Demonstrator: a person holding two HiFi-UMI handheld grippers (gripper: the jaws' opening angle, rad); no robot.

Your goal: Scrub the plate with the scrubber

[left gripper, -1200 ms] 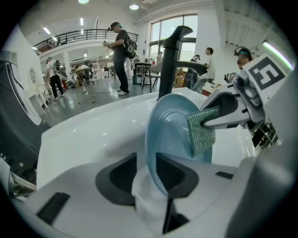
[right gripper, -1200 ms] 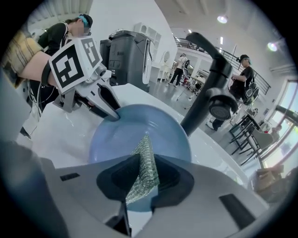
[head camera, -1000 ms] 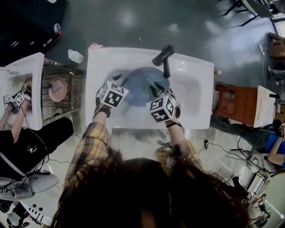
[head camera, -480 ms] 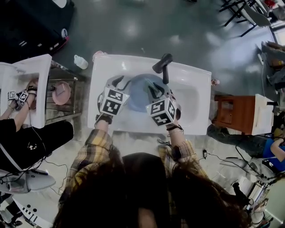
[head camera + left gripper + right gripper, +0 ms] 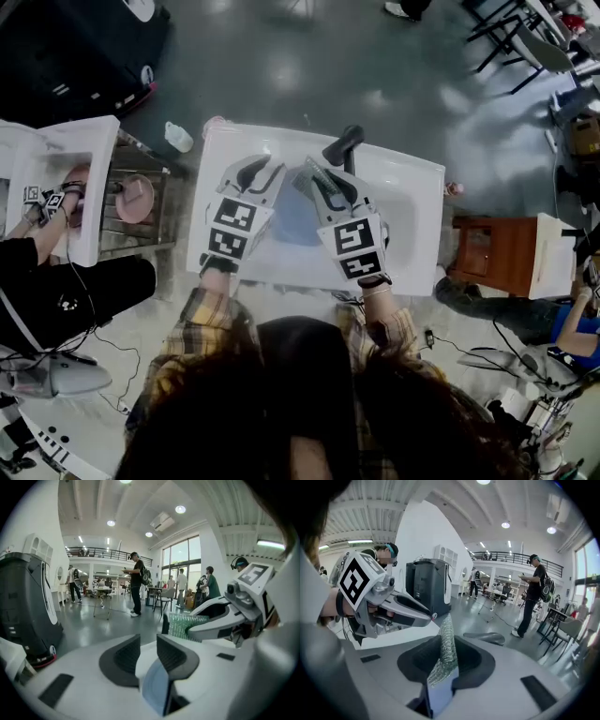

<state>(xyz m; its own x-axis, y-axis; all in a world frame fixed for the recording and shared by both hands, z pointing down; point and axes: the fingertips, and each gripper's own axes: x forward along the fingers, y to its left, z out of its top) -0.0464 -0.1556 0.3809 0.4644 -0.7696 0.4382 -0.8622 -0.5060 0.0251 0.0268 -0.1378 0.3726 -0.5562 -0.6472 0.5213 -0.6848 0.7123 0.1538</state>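
The blue plate lies in the white sink, partly hidden under both grippers. My right gripper is held above it, shut on the green mesh scrubber, which sticks up out of its jaws. The left gripper view shows the scrubber and the right gripper to the right. My left gripper hovers over the plate's left side. Its jaws have just been closing a little, but a gap remains and nothing is between them. The left gripper points in from the left of the right gripper view.
A black faucet stands at the sink's back edge. At the left, another person works at a second sink beside a pink bowl. A wooden stool stands right of the sink. A black machine and people fill the hall beyond.
Both grippers have risen out of the sink toward the head camera and tipped up. The scrubber has come up off the plate. The plate stays in the sink.
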